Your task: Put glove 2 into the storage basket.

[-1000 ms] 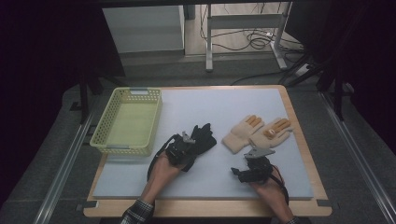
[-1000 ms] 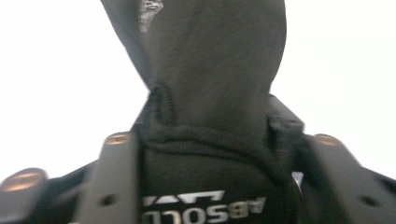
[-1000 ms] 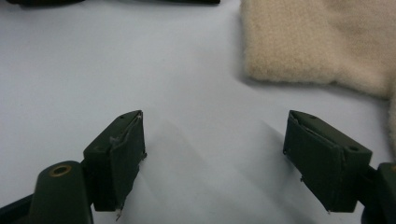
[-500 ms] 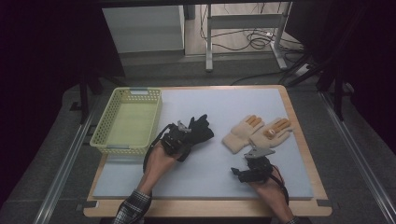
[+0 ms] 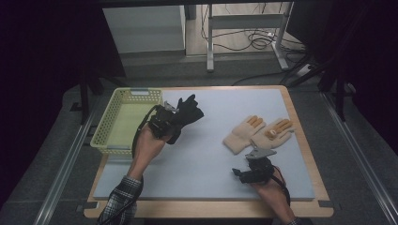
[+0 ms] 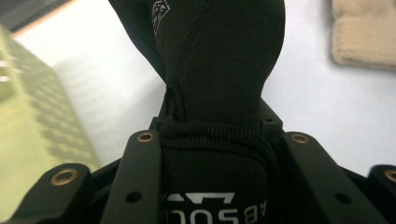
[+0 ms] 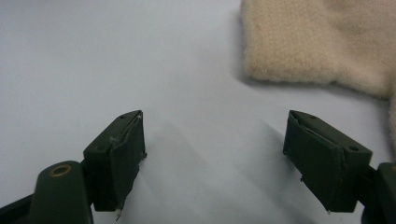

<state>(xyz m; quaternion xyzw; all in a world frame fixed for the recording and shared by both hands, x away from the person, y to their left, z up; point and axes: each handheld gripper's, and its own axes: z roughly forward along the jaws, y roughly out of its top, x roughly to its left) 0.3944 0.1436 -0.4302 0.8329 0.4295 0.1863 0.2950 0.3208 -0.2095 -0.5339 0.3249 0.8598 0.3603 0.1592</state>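
Left jaws clamp the black glove's point(image 6: 219, 84) cuff.

Black tongs point(image 5: 165, 123) with brass screws, trailing cables; plaid sleeve point(image 5: 118, 200) on the left arm.

High view overlooks table point(image 5: 202, 154); gripper views sit close above it.

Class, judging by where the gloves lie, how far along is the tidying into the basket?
Done: nothing is in the yellow basket yet. In hand: the left gripper is shut on the black gloves, held above the mat beside the basket. Left: probably dropping them in, then the beige gloves, which lie flat ahead of the open right gripper.
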